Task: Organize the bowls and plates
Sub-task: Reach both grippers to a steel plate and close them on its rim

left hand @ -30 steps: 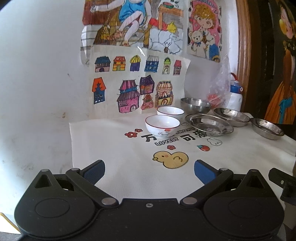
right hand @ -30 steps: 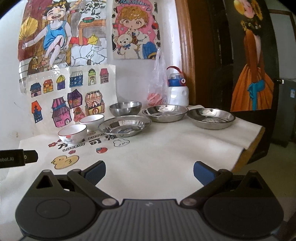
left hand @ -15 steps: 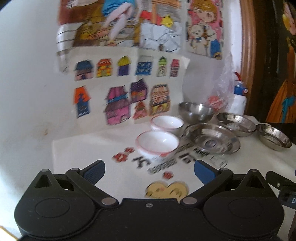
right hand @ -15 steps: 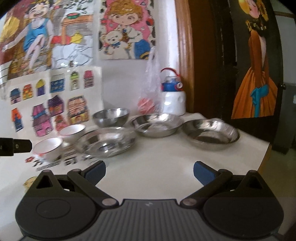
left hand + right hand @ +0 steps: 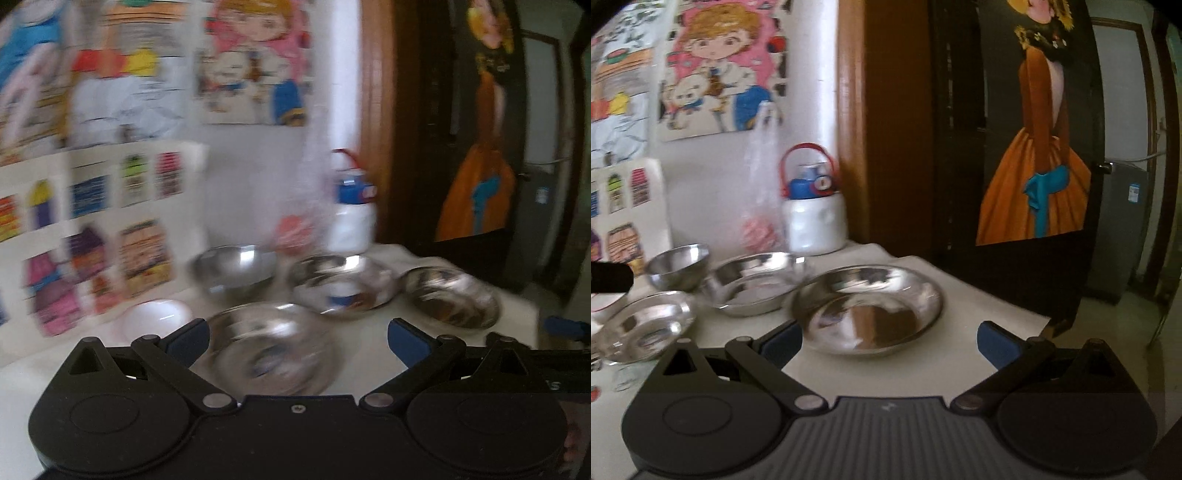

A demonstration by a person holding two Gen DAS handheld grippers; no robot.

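Both claws spread wide and empty above the surface (image 5: 979, 295), steel plates ahead.

Right claw (image 5: 889, 341): nearest plate (image 5: 868, 314) lies just beyond its fingertips. Left claw (image 5: 298, 341): another plate (image 5: 271, 350) between its fingers. Judged light, stiff, slippery; pinch the raised rim.

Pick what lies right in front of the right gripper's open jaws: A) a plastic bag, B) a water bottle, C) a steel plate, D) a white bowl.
C: in the right wrist view the steel plate sits on the table just ahead of the right gripper, between its spread jaws; the bottle and the bag stand back by the wall.
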